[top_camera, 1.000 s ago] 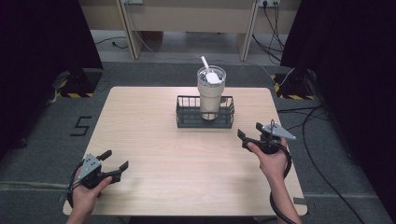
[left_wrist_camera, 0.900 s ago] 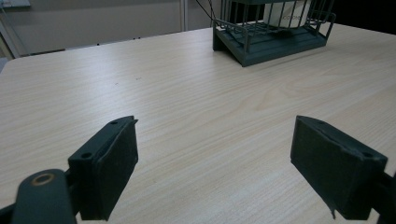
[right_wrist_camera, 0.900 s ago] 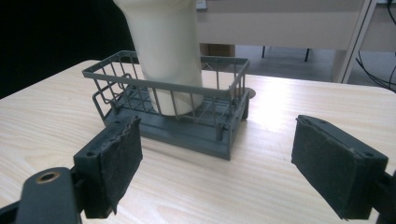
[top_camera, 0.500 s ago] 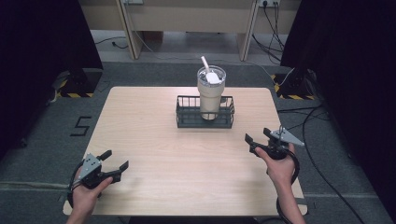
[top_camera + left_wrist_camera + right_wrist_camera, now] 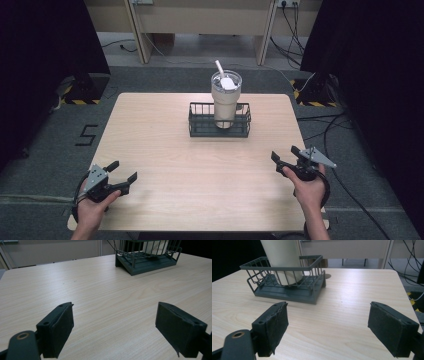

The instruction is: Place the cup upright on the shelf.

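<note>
Tumbler (image 5: pixel 225 100) with its lid and white straw stands upright in the dark wire basket (image 5: pixel 219 131), at upper centre of the high view, toward the far edge of the pale wooden counter (image 5: pixel 200 180). It sits toward the basket's right half, its base inside the rails, which keep it from sliding; the tall body rises well above the rim, so a claw could likely close on it without touching the wire.

In the right gripper view the tumbler's cream wall (image 5: pixel 284 262) fills the upper left of the frame, with the basket (image 5: pixel 287 287) ahead of the jaws and the counter bare between them. In the left gripper view the basket (image 5: pixel 147 260) lies at the upper right of the frame, farther off.

You hold both tools low at the near edge, well apart from the basket. Your right claw (image 5: pixel 290 157), lower right in the high view, has its jaws spread wide and grips nothing; it points roughly toward the tumbler, which suggests it is the one placed to reach. Your left claw (image 5: pixel 122 172), lower left, is likewise spread wide and empty, just above the counter, probably waiting to steady the basket. The cup looks top-heavy, so a grip around its middle seems the safer choice.
</note>
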Motion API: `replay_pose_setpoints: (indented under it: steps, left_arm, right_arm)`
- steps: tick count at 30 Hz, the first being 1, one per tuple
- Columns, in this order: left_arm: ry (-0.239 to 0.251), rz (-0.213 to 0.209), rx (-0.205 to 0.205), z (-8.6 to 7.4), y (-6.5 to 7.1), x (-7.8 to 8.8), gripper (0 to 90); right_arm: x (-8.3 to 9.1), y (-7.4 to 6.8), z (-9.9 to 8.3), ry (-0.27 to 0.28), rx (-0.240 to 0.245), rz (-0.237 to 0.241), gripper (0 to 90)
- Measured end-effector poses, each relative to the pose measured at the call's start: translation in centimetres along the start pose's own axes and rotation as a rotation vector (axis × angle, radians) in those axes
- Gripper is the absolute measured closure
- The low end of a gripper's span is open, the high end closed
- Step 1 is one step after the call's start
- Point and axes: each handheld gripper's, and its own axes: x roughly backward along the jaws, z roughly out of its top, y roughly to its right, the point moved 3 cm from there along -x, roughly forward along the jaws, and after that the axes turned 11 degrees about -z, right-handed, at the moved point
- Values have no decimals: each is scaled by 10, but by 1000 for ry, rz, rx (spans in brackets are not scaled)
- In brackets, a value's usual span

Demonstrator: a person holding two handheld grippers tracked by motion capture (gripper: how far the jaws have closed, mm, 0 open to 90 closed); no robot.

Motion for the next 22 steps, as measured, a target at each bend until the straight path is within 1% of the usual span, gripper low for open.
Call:
replay_pose_setpoints:
  steps: [1,2,5,10,12,17,20,21,22]
  left_arm:
    - [0,0,0,0,0,0,145]
    - [1,0,0,0,0,0,145]
    - [2,3,0,0,0,0,145]
    - [0,4,-1,0,0,0,144]
    - [0,4,-2,0,0,0,144]
    - [-1,5,-3,0,0,0,144]
    - [-1,5,-3,0,0,0,145]
    - [-1,5,-3,0,0,0,145]
    - [0,5,-4,0,0,0,144]
  right_arm:
    - [0,0,0,0,0,0,170]
    - [3,3,-4,-2,-11,-5,171]
    - [7,6,-10,-7,-18,-5,171]
    - [12,8,-19,-12,-32,-7,171]
    - [14,9,-21,-7,-30,-10,171]
    - [17,8,-26,3,-46,2,164]
    - [17,4,-28,9,-55,13,151]
    - [17,4,-28,9,-55,13,151]
    - [15,1,-27,9,-38,21,145]
